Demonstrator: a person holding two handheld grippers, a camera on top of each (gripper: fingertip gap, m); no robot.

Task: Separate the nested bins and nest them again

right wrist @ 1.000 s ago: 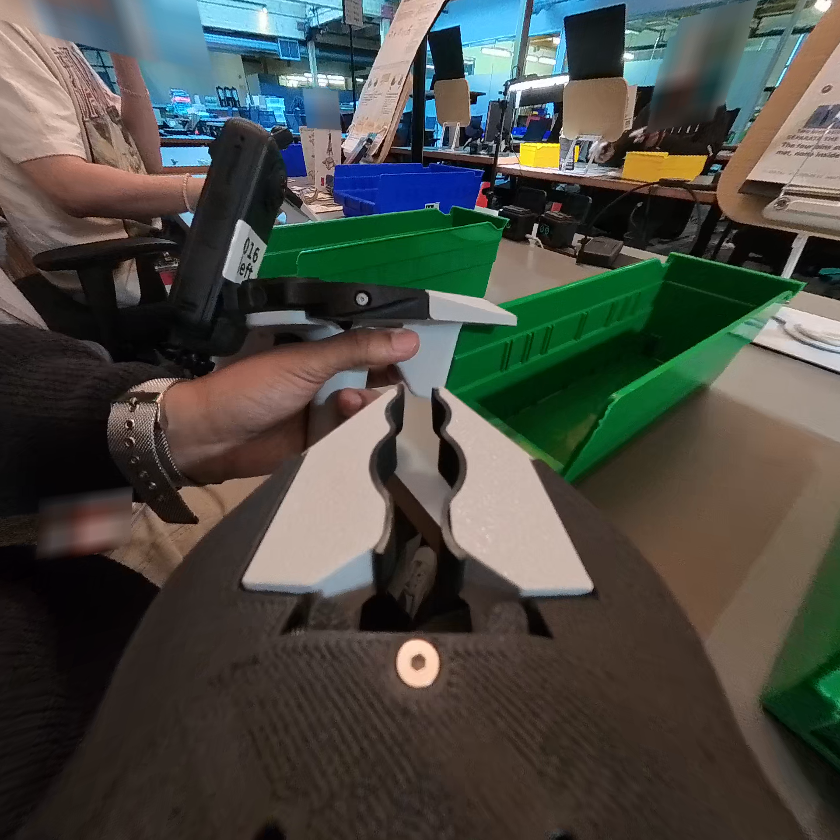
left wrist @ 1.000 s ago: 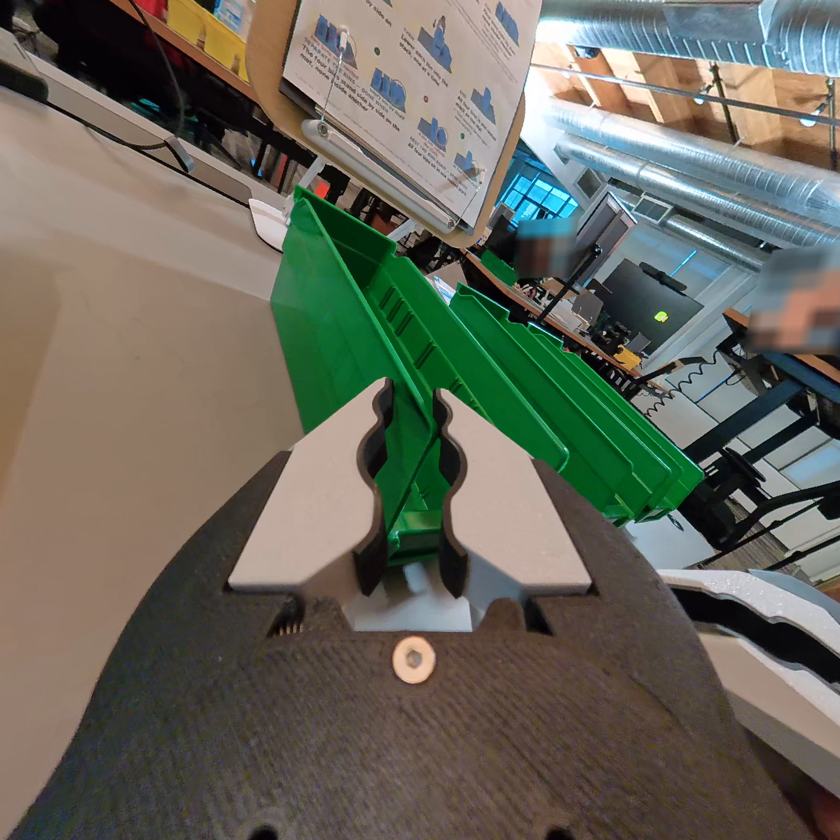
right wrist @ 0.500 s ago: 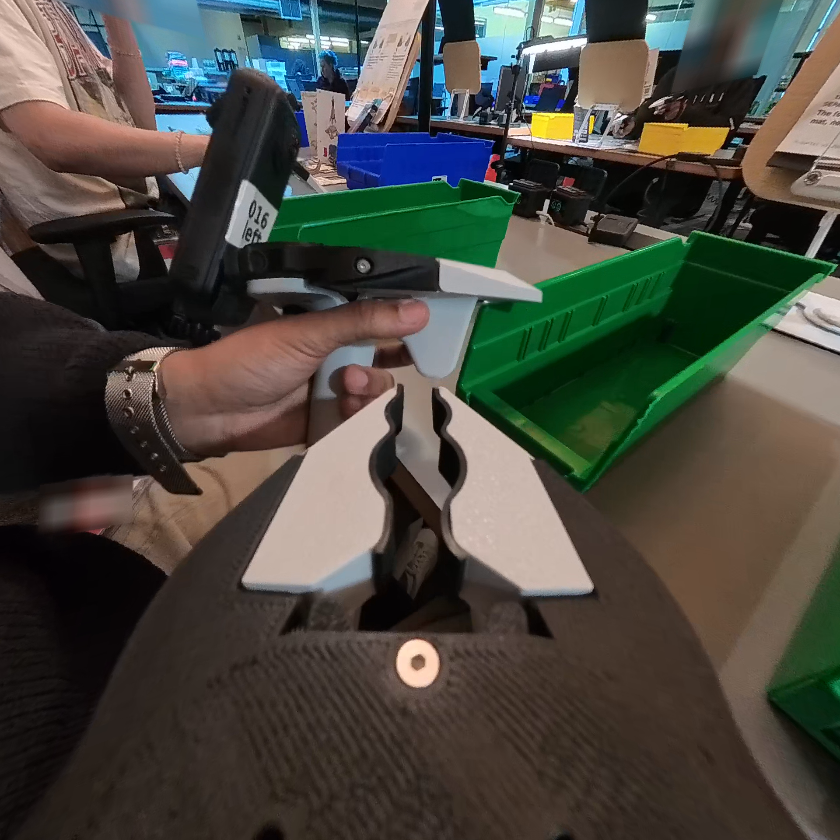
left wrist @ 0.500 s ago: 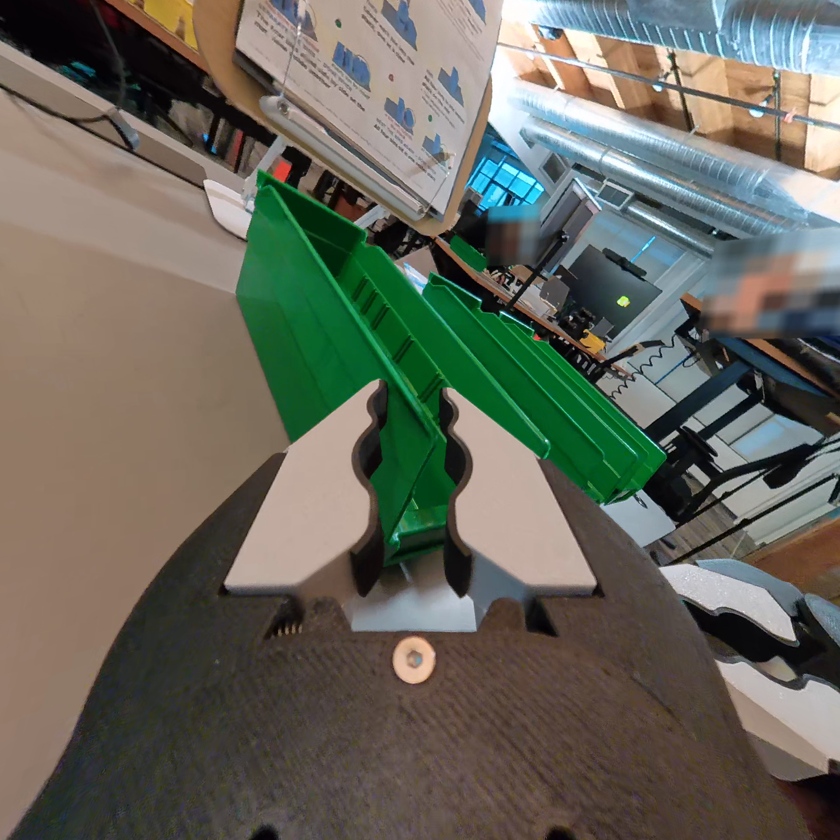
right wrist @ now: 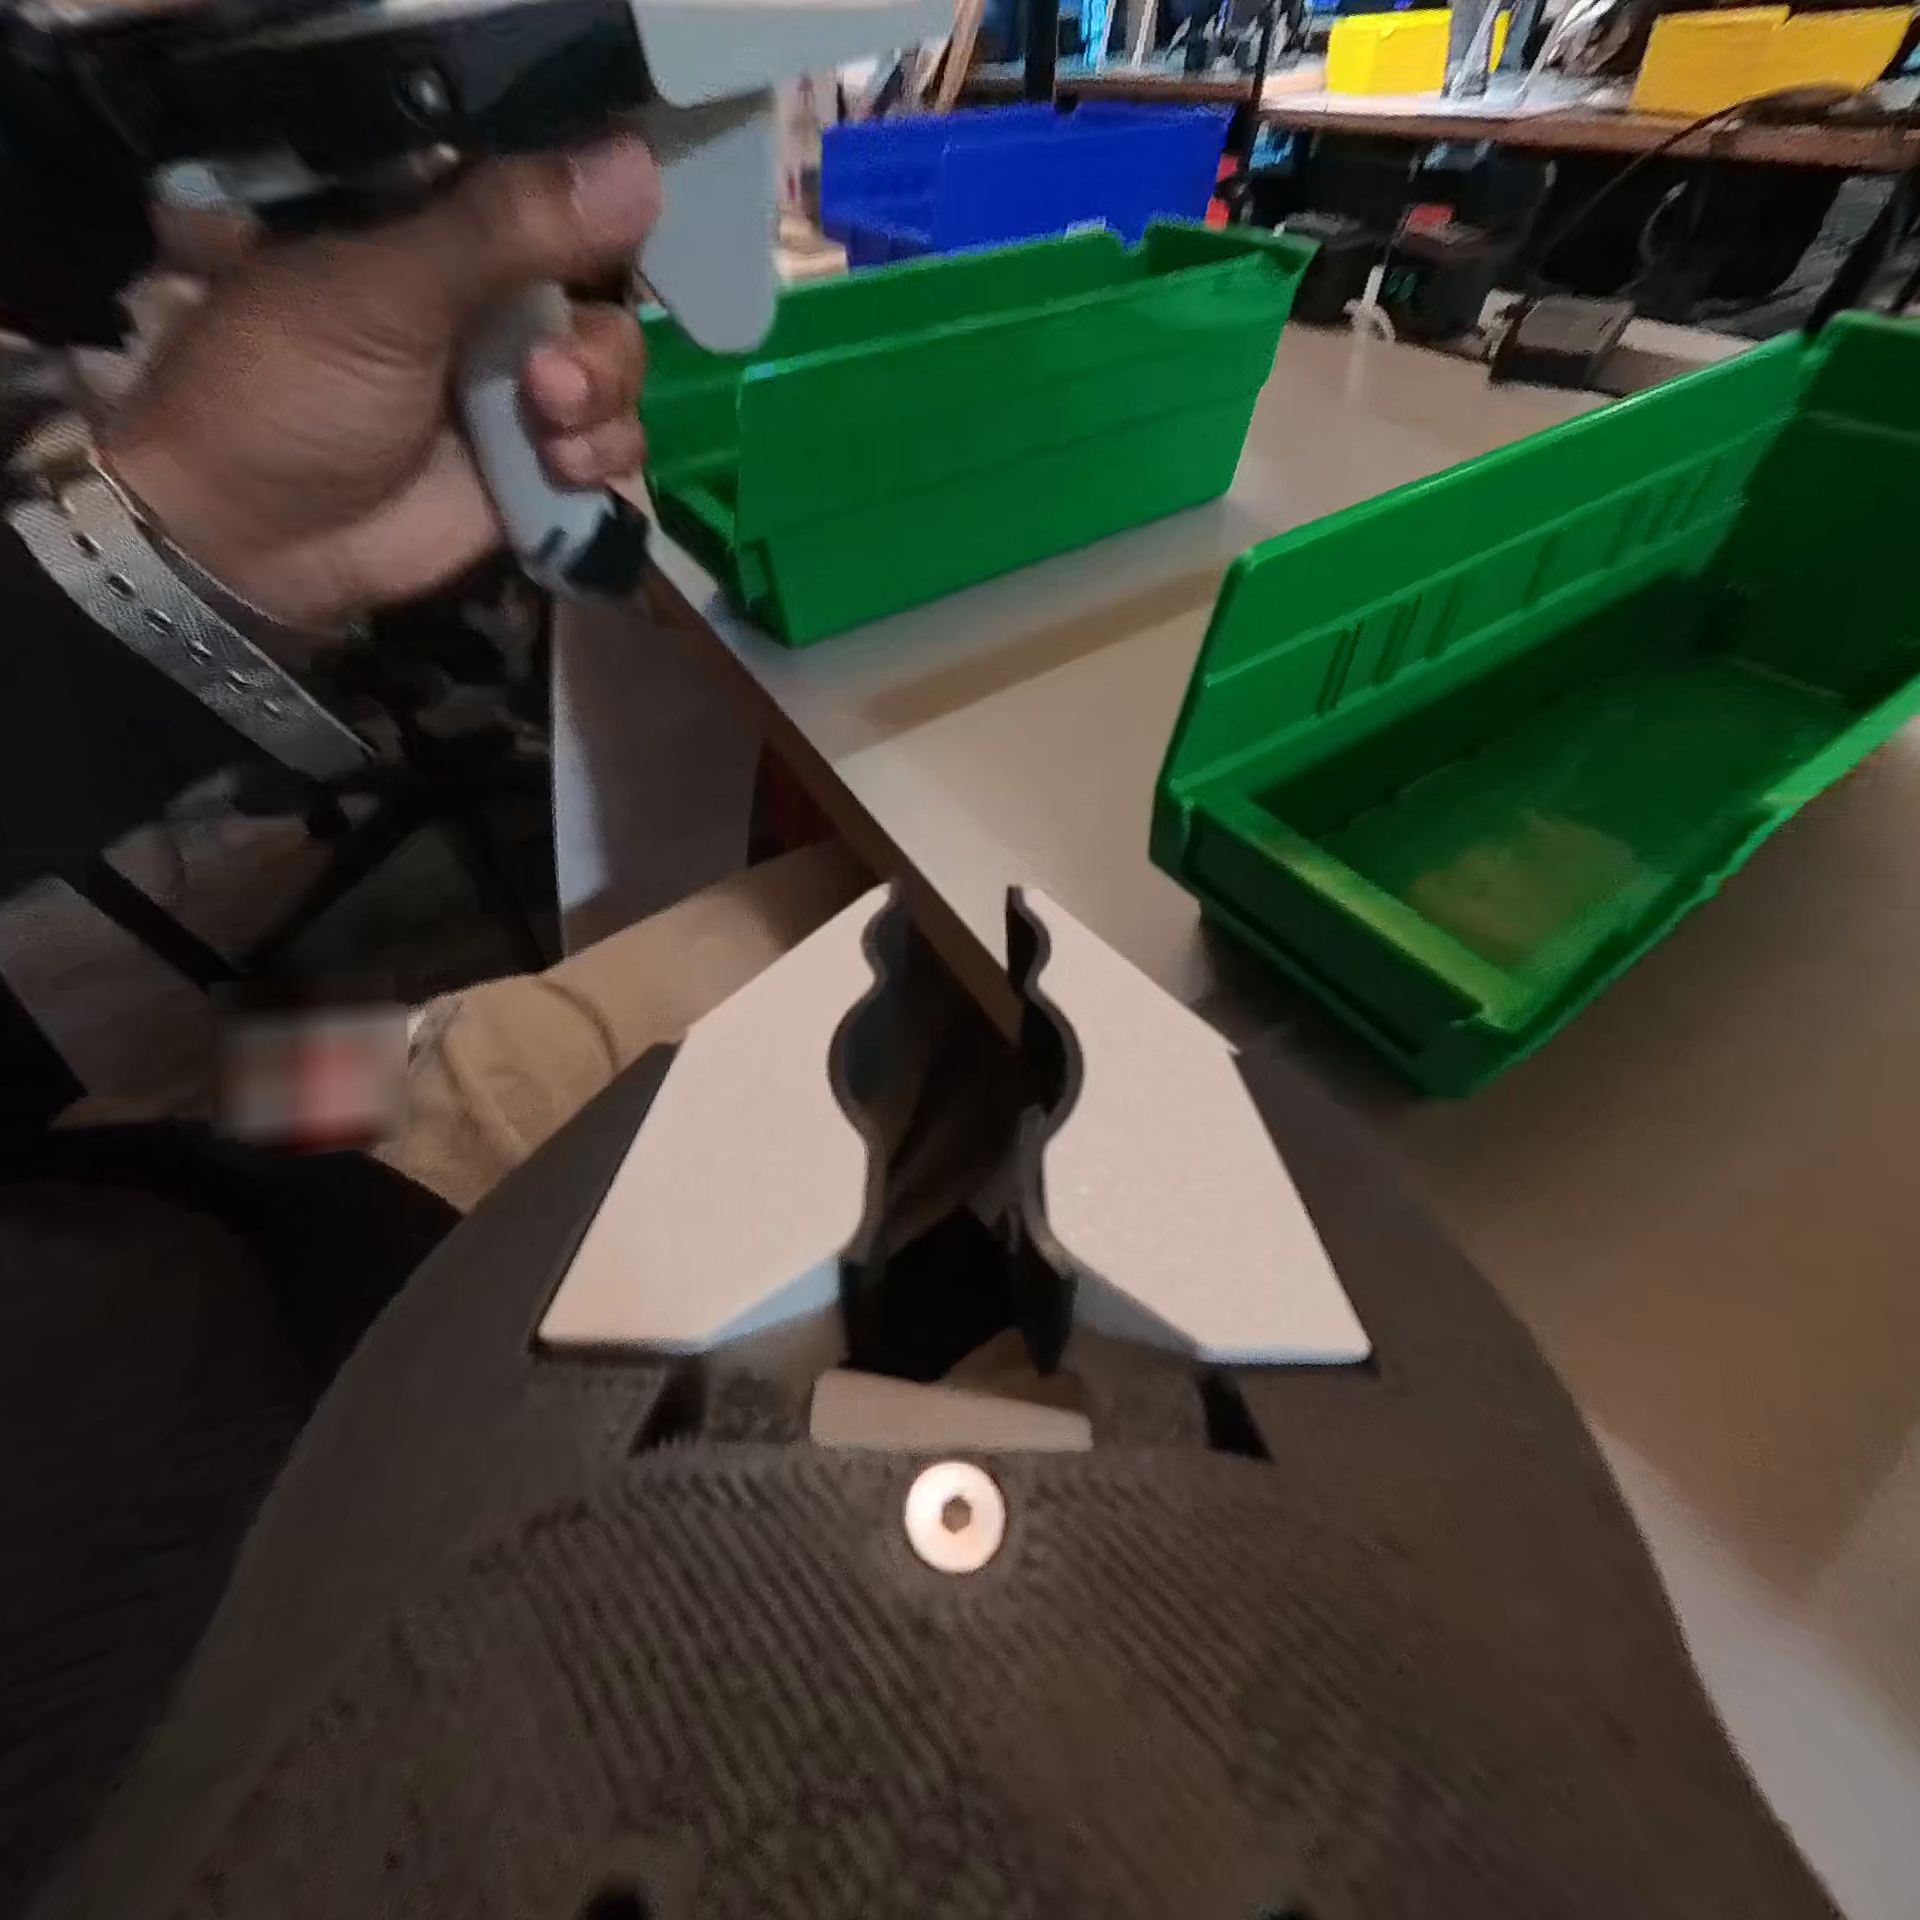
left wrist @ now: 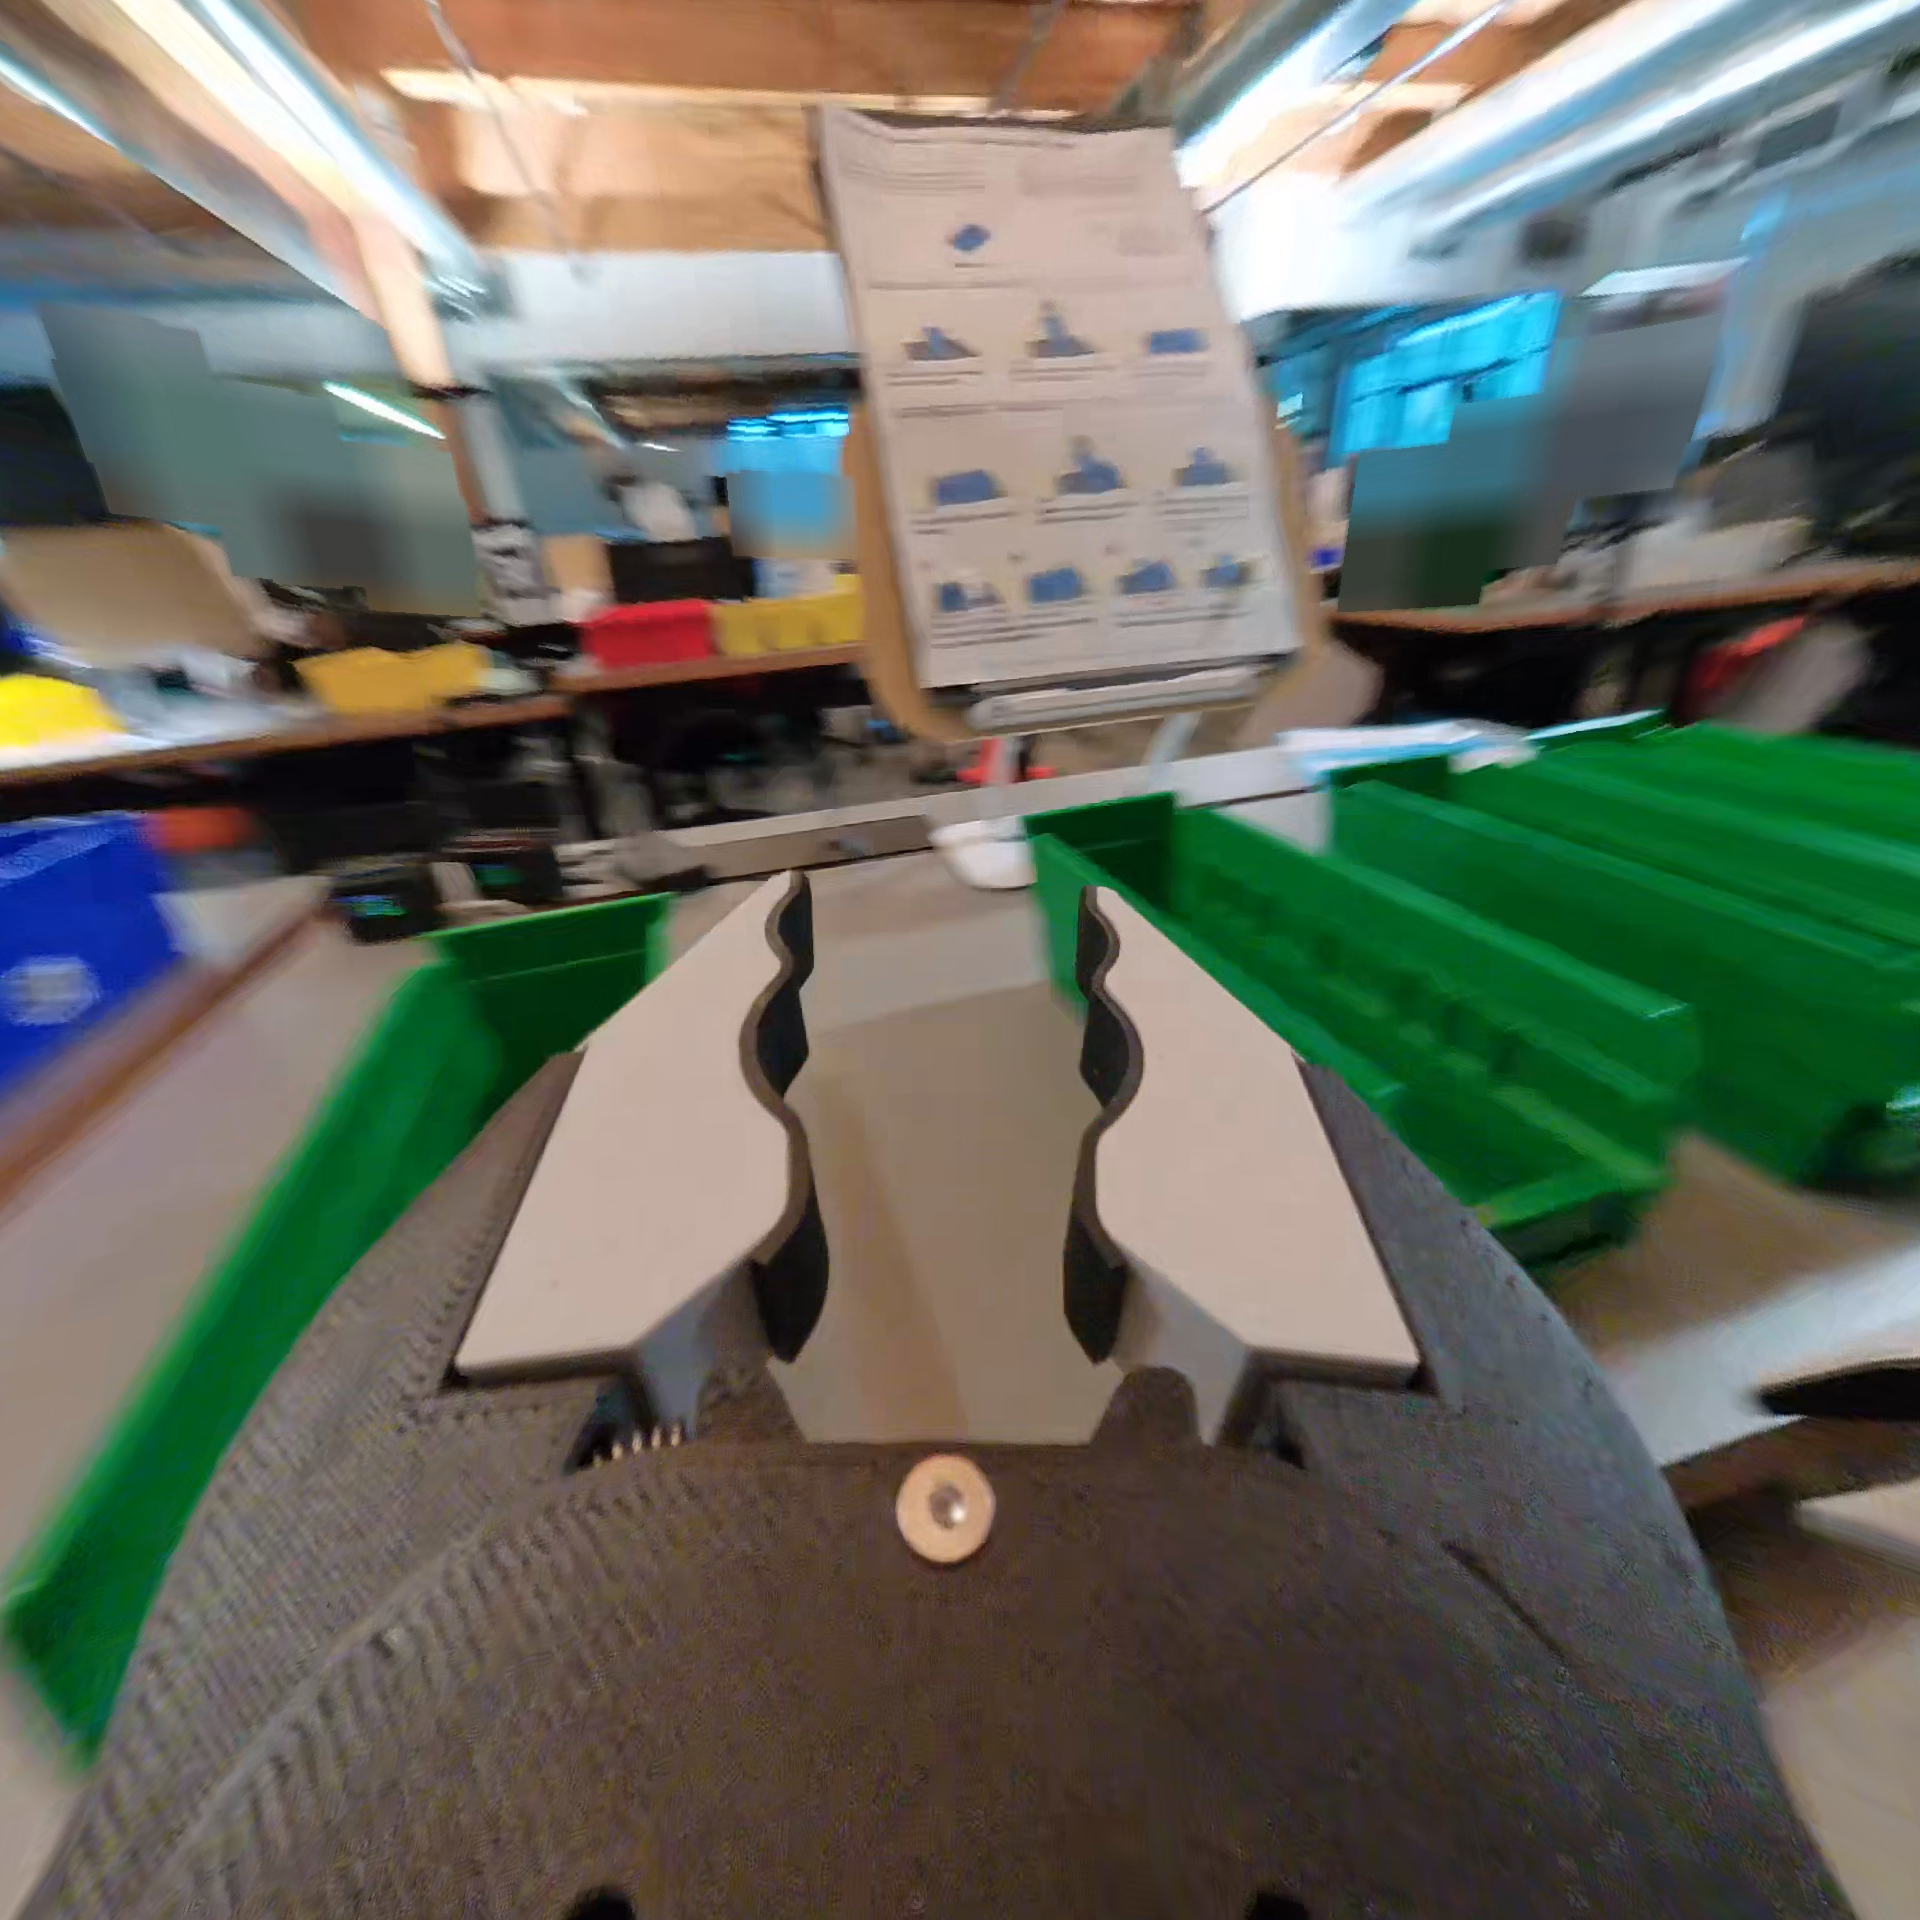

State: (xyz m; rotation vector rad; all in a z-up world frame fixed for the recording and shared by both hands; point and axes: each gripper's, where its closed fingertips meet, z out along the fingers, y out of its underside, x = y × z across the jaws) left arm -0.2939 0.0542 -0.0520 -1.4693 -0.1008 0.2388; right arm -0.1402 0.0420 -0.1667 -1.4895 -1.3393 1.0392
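The left gripper (left wrist: 940,925) has its pale grey fingers (left wrist: 665,1122) spread wide with nothing between them; only the bare beige worktop (left wrist: 925,1122) shows in the gap. Left of the fingers, partly behind the gripper's black body, lies a long green plastic bin (left wrist: 312,1195). Right of the fingers lies a second long green plastic bin (left wrist: 1382,997), open side up, and beyond it, farther right, a stack of nested green bins (left wrist: 1714,873). Straight ahead, past the fingertips, a printed instruction sheet on a brown clipboard stand (left wrist: 1060,416) rises from the worktop. The view is motion-blurred.

The right gripper (right wrist: 951,914) has its fingers (right wrist: 1164,1143) narrow, a small gap left, gripping nothing; the worktop's dark front edge (right wrist: 810,758) runs through that gap. Ahead and right of them sits the single open green bin (right wrist: 1538,748); ahead and slightly left sits another green bin (right wrist: 987,426). Up and left, a person's hand (right wrist: 353,416) grips the other gripper's handle.

Behind are benches with blue bins (right wrist: 1018,177) and yellow bins (right wrist: 1766,42), and wooden ceiling beams with ducts.
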